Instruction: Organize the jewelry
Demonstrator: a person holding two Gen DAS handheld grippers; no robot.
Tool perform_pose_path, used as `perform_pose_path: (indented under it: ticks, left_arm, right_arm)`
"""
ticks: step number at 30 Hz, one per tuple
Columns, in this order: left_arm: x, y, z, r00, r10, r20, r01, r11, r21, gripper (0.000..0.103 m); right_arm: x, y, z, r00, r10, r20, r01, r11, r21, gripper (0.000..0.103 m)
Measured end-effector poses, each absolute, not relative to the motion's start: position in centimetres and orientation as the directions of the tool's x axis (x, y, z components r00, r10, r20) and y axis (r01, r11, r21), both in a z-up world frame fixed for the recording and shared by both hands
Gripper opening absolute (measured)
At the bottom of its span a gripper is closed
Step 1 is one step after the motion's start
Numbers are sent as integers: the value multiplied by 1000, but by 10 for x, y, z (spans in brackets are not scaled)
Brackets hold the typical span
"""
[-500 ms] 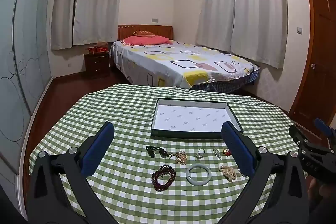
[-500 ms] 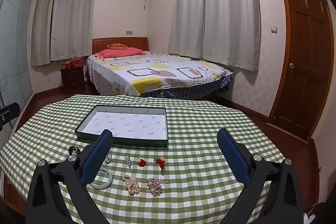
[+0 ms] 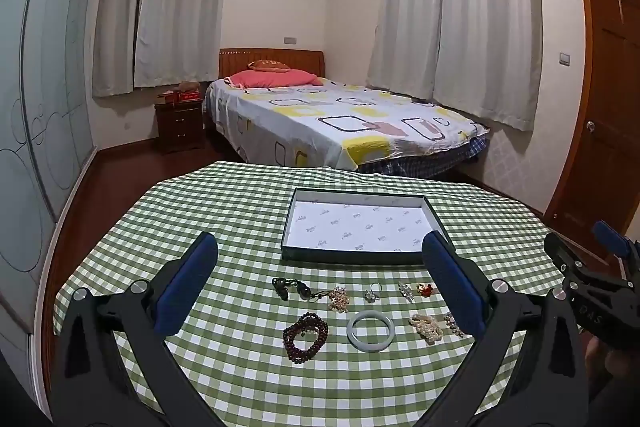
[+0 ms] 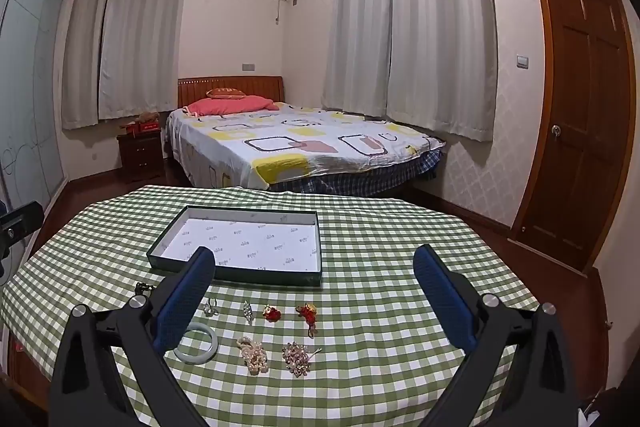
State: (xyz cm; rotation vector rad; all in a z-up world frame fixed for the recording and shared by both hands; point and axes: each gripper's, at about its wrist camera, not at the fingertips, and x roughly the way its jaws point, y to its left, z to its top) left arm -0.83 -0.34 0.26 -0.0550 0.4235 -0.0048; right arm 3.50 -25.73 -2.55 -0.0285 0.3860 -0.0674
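An empty dark green tray with a white lining point(image 3: 362, 254) point(image 4: 236, 277) sits mid-table. In front of it lie several jewelry pieces in two rows: a dark pendant necklace point(image 3: 289, 287), a dark red bead bracelet point(image 3: 305, 337), a pale jade bangle point(image 3: 371, 330) point(image 4: 198, 347), a pearl bracelet point(image 3: 426, 328) point(image 4: 252, 353), a silver ring point(image 4: 209, 307), a red brooch point(image 4: 272, 314), a red-gold charm point(image 4: 307, 311) and a pearl cluster brooch point(image 4: 297, 358). My left gripper point(image 3: 320, 283) is open and empty above the left pieces. My right gripper point(image 4: 314, 291) is open and empty above the right pieces.
The table wears a green checked cloth point(image 3: 224, 219). The right gripper's body shows at the right edge of the left wrist view point(image 3: 596, 291). Beyond the table stand a bed point(image 3: 340, 123), a nightstand point(image 3: 180, 125) and a wooden door point(image 4: 580, 131).
Both views have shifted only slightly. The jewelry and the tray have not moved, and both grippers stay open.
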Motion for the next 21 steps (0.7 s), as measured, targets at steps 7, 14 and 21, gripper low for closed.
perform_pose_path:
  ticks: [7,14,21]
  left_arm:
    - [-9,-6,8,913,-17,-409,1,999,-38,100]
    - [-8,-5,8,909,-24,-417,6,999,-44,100]
    - [-9,-8,6,907,-30,-420,14,999,-41,100]
  right_arm:
    - [33,-257,-21,925,-70,-372,59,997,-42,97]
    - [34,-257,-21,926,-74,-371,62,997,-43,97]
    - [35,-257,-21,926,-75,-370,63,997,-45,97]
